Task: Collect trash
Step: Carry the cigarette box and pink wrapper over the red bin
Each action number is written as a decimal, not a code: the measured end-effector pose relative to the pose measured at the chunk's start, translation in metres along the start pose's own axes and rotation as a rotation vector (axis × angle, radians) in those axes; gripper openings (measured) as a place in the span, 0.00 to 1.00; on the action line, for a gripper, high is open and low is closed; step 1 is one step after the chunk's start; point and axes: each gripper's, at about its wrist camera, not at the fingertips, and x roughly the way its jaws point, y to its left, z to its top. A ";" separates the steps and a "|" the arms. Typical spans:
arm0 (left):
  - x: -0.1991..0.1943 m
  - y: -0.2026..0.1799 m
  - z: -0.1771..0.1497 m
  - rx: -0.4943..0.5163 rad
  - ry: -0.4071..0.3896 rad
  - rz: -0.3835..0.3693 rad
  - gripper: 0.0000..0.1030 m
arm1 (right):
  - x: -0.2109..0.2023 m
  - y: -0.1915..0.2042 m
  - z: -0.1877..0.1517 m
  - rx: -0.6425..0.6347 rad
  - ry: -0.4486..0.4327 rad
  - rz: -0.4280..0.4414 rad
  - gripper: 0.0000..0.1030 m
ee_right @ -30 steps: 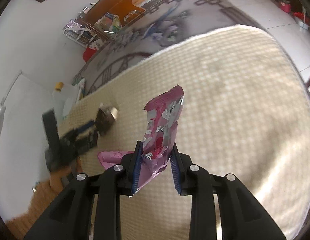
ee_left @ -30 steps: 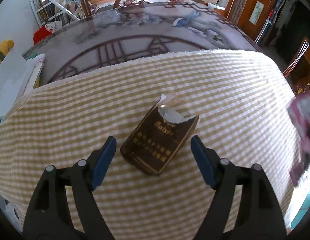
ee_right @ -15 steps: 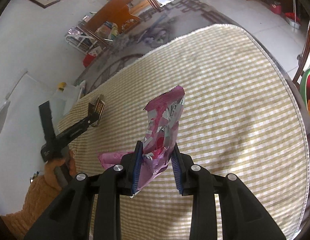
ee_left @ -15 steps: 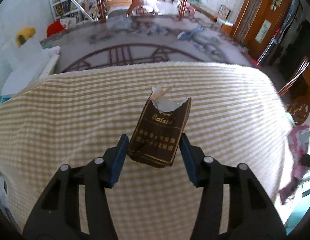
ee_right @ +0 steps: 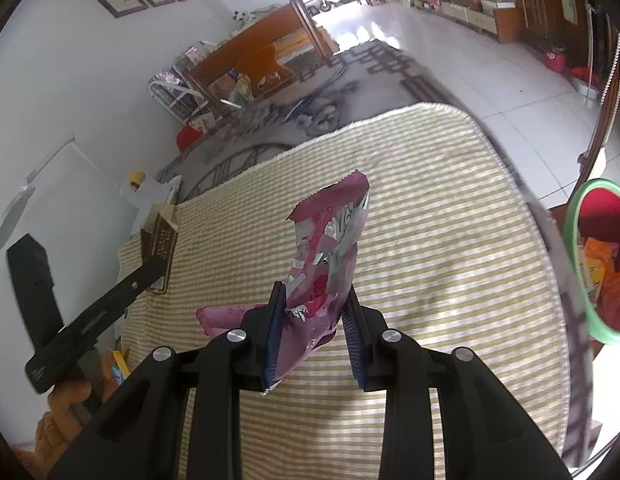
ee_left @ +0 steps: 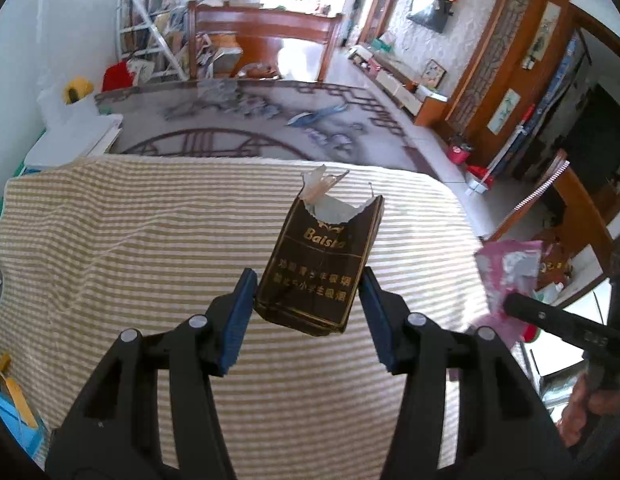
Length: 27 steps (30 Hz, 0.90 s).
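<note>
left gripper [ee_left: 306,304] clamps cigarette pack [ee_left: 320,264]; right gripper [ee_right: 314,332] clamps pink wrapper [ee_right: 330,256]

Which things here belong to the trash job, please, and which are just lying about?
Job:
- brown pack, clamped in left tool
- pink wrapper, clamped in right tool
- bin, green-rimmed, wrappers inside

Lying about:
- striped cloth
- chair
- rack
- red bag

Dark brown pack [ee_left: 318,268] (gold lettering); pink-silver wrapper [ee_right: 330,264]; yellow-white striped cloth [ee_right: 430,216].
</note>
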 end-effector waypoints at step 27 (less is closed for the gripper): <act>0.018 -0.166 -0.004 0.150 0.016 -0.118 0.49 | -0.089 -0.158 -0.007 0.159 -0.089 -0.103 0.29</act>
